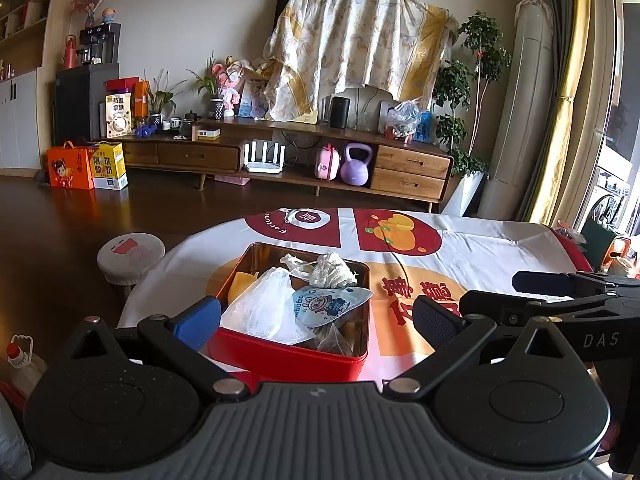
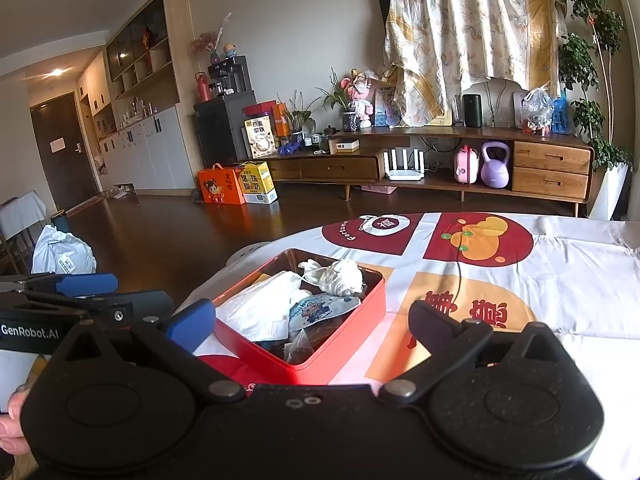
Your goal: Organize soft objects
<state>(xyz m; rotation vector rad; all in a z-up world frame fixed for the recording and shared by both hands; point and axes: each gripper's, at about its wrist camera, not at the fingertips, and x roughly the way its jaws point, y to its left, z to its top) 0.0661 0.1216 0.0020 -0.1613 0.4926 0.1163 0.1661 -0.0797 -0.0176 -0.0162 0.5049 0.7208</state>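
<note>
Black linkage arms and a ribbed housing fill the bottom of the left wrist view, and from them the left gripper [image 1: 316, 318] spreads wide, its blue-padded finger to one side and its dark finger to the other, with nothing between them. Just beyond and between those fingers sits the red tin [image 1: 288, 354], an open square box on the table. Inside it lie the soft things: a white mesh bag [image 1: 260, 308] toward the near left corner, a child's face mask [image 1: 330, 304] with a cartoon print draped over the middle, and a crumpled white knit bundle [image 1: 332, 270] behind it. A yellow piece [image 1: 240, 284] shows at the far left of the tin, and a clear pouch [image 1: 334, 340] lies at the near right.

From the right wrist view the right gripper [image 2: 312, 320] is likewise spread wide and empty, hovering at the near side of the same tin; the left tool shows at that view's left edge, with part of a hand [image 2: 12, 420] at the bottom corner.

Under the tin spreads a white tablecloth [image 1: 480, 252] with red and orange prints. Past the table, a small round stool [image 1: 131, 254] stands on the dark floor, and well beyond it a wooden TV cabinet [image 1: 412, 164] runs along the wall, with a purple kettlebell [image 1: 355, 164] on its lower shelf and a patterned sheet [image 1: 352, 36] draped above.
</note>
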